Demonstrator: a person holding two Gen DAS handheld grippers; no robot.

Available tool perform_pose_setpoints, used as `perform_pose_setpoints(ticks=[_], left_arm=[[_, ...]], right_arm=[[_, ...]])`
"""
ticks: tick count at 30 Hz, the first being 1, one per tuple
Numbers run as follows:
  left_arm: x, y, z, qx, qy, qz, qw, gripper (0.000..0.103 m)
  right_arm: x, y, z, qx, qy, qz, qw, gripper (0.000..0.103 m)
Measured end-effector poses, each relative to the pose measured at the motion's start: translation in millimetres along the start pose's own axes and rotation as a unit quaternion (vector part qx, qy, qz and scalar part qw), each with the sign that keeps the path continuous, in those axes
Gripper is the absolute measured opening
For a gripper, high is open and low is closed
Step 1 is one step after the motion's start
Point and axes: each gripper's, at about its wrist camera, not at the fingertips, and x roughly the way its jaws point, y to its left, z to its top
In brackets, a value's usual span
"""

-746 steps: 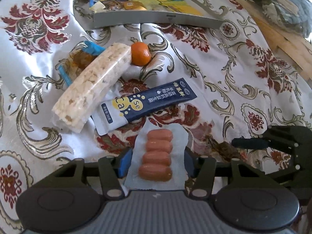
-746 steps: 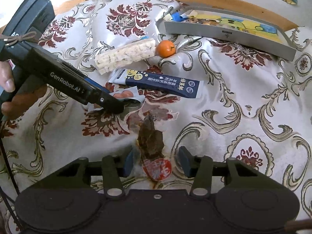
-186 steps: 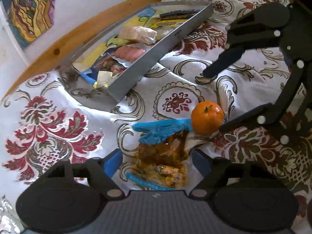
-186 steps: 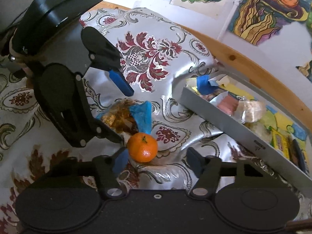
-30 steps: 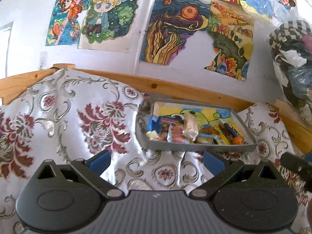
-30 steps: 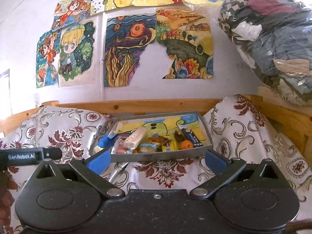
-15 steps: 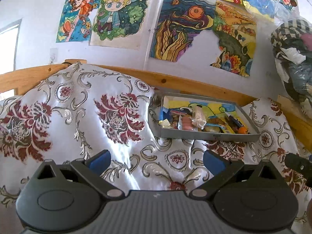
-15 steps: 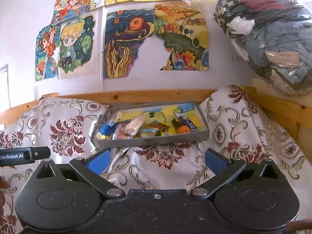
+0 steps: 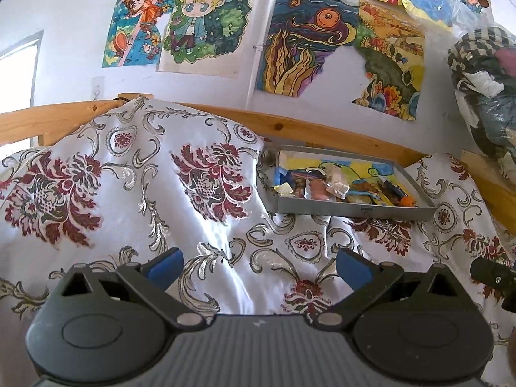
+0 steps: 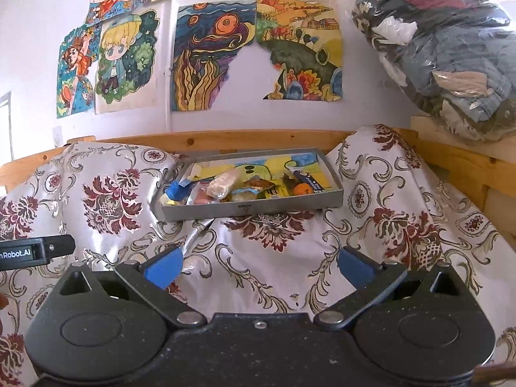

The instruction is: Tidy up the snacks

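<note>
On the flowered cloth [image 10: 264,267], far from both grippers, sits a grey tray [image 10: 251,208] full of snacks: a pale rice bar [image 10: 222,183], an orange [image 10: 302,189], a dark blue packet [image 10: 308,177]. Left gripper [image 9: 258,266] and right gripper [image 10: 259,266] have their jaws wide apart and hold nothing.

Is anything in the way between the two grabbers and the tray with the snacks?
Nothing visible. Only bare flowered cloth lies between the open right gripper and the tray, and between the open left gripper and the tray. The snacks, like the orange, are inside it.
</note>
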Motion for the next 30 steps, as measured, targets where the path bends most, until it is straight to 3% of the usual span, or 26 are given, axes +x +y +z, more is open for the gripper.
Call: perform_pose_setpoints(ticks=[13, 30], left_arm=[[6, 1, -28, 0.033, 0.056, -0.027, 0.9975, 0.103], [12, -2, -36, 0.037, 0.064, -0.029, 0.9969, 0.103]], right_arm=[[4, 7, -23, 0.010, 0.028, -0.023, 0.999, 0.102], [14, 7, -40, 0.017, 0.051, -0.032, 0.998, 0.102]])
